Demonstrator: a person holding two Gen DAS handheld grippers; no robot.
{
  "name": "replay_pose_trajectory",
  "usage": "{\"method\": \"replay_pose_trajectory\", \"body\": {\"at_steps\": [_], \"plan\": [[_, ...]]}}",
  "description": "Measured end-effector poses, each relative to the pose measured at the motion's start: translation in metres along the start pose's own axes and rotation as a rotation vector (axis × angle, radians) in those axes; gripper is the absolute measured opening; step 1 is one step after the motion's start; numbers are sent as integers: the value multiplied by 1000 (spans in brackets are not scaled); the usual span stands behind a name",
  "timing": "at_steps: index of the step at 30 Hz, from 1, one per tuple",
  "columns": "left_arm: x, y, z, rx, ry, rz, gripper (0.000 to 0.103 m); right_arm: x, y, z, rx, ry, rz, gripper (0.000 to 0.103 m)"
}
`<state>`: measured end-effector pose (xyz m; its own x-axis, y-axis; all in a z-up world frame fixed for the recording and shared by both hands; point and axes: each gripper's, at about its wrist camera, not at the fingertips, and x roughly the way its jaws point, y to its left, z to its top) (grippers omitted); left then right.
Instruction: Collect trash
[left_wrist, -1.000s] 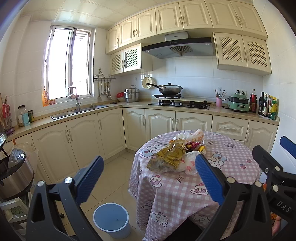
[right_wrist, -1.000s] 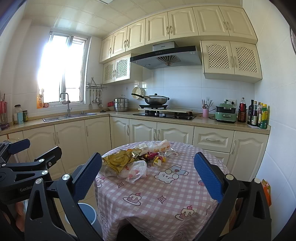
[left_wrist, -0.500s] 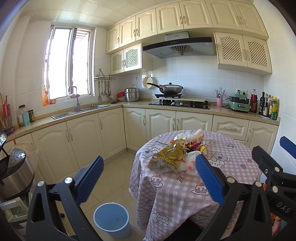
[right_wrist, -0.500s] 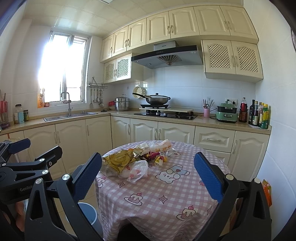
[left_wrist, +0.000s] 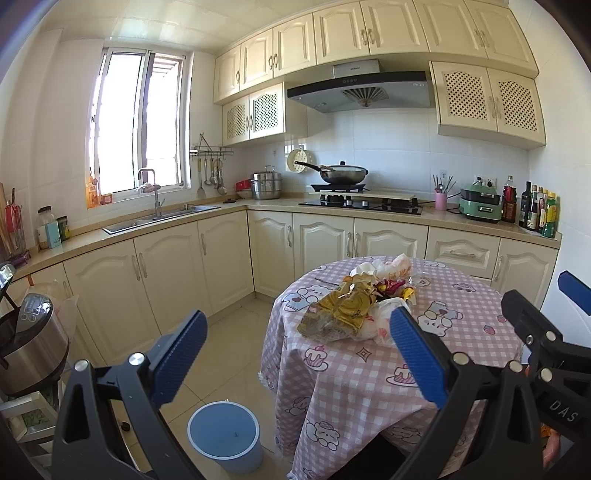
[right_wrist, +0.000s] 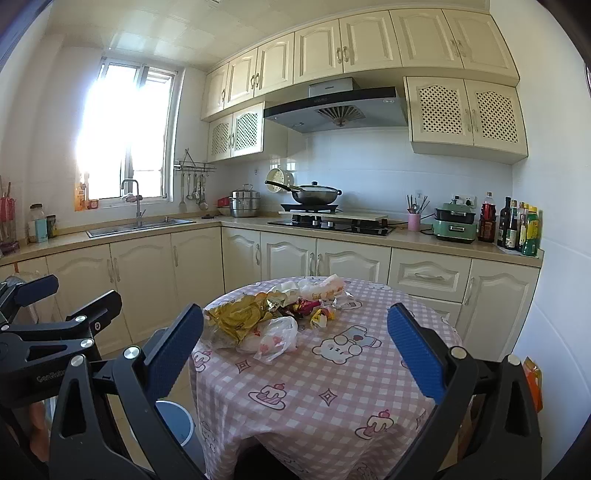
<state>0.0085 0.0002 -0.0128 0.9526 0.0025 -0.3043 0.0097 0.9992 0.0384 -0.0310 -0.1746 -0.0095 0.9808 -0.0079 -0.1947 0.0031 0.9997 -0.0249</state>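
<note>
Both grippers hang above the floor with jaws spread wide and nothing between them: the left gripper (left_wrist: 297, 354) and the right gripper (right_wrist: 295, 343). A blue bin (left_wrist: 224, 435) stands on the tiled floor beside a round table (right_wrist: 332, 398) under a pink checked cloth. The trash pile (right_wrist: 266, 317) of wrappers and bags lies beyond the fingertips, stretched left to right across the table's far left part. Cream cabinets (right_wrist: 147, 273) and a stove (right_wrist: 332, 223) line the walls behind.

Round table (right_wrist: 332, 387) draped in pink checked cloth; trash pile (right_wrist: 273, 314) of wrappers and plastic bags near its far left edge. Blue bin (left_wrist: 225, 435) on tiled floor (left_wrist: 229, 332) beside it.
</note>
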Motion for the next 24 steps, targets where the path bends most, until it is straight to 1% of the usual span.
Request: {"method": "replay_pose_trajectory", "body": {"at_steps": [7, 13, 18, 22, 24], "plan": [[17, 0, -2, 8, 29, 2, 97, 19, -1, -4, -2, 26, 11, 96], [41, 6, -6, -7, 70, -14, 97, 41, -8, -9, 16, 51, -9, 96], [73, 11, -13, -37, 132, -62, 97, 68, -19, -17, 51, 104, -25, 96], [102, 8, -19, -40, 175, -76, 97, 93, -29, -26, 81, 154, -34, 96], [118, 4, -22, -43, 198, -98, 97, 105, -32, -30, 92, 174, -41, 96]]}}
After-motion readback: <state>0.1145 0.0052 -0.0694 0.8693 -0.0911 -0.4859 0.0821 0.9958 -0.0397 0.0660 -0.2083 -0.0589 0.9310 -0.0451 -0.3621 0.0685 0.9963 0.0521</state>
